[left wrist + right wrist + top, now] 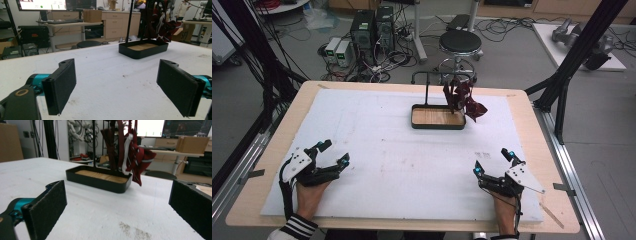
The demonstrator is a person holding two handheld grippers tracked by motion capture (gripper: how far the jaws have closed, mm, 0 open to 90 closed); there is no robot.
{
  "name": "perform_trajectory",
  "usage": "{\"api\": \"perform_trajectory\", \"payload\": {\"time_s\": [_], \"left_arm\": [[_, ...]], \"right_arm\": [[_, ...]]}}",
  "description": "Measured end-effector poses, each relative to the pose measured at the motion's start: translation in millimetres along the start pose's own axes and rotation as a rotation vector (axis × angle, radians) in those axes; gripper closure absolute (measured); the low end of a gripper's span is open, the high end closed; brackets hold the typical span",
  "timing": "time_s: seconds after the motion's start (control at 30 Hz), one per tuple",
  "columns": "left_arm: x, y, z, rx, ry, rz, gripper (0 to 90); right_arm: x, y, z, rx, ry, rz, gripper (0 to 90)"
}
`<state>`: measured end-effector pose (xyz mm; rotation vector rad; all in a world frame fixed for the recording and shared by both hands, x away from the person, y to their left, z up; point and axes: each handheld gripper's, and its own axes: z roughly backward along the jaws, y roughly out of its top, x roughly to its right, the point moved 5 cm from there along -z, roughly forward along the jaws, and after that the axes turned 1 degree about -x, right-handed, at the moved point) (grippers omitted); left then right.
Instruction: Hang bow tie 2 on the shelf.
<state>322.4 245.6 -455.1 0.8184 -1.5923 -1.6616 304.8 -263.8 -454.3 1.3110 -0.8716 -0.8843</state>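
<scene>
A white sheet (387, 150) covers the desk (522, 100). At 12 o'clock on it, well apart from both hands, stands a black tray (438, 118) with a wooden floor and a thin stand (427, 85) rising from it. A dark red cloth (464, 98) hangs from the stand over the tray's 3 o'clock end. At 7 o'clock the left gripper (333, 154) rests with fingers (61, 83) spread, grasping nothing. At 5 o'clock the right gripper (493, 162) rests likewise, fingers (47, 206) released.
</scene>
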Motion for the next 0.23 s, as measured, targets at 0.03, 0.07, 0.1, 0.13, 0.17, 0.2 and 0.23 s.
{"api": "perform_trajectory", "payload": {"time_s": [0.03, 0.07, 0.1, 0.13, 0.17, 0.2, 0.23], "left_arm": [[0.2, 0.1, 0.0, 0.0, 0.001, 0.0, 16.3], [0.3, 0.0, -0.1, 0.0, 0.001, -0.001, 16.3], [0.3, 0.0, -0.1, 0.0, 0.0, -0.001, 16.3], [0.3, 0.0, -0.1, 0.0, 0.001, -0.001, 16.3], [0.3, 0.0, -0.1, -0.001, 0.001, -0.001, 16.3], [0.3, 0.0, -0.2, -0.001, 0.0, -0.003, 16.3], [0.3, 0.0, -0.3, -0.003, -0.001, -0.003, 16.3]], "right_arm": [[0.1, -1.7, -0.7, -0.007, 0.004, -0.001, 0.6], [0.0, -1.2, -0.8, -0.002, 0.009, 0.007, 0.6], [0.6, -1.4, -0.8, -0.004, -0.002, 0.017, 0.6], [0.6, -1.7, -0.5, -0.006, 0.0, 0.005, 0.6], [2.0, -1.7, -0.3, -0.001, -0.003, 0.005, 0.6], [3.0, -1.6, -0.3, 0.007, -0.002, 0.001, 0.6], [3.1, -1.9, 0.5, 0.006, 0.0, -0.016, 0.6]]}}
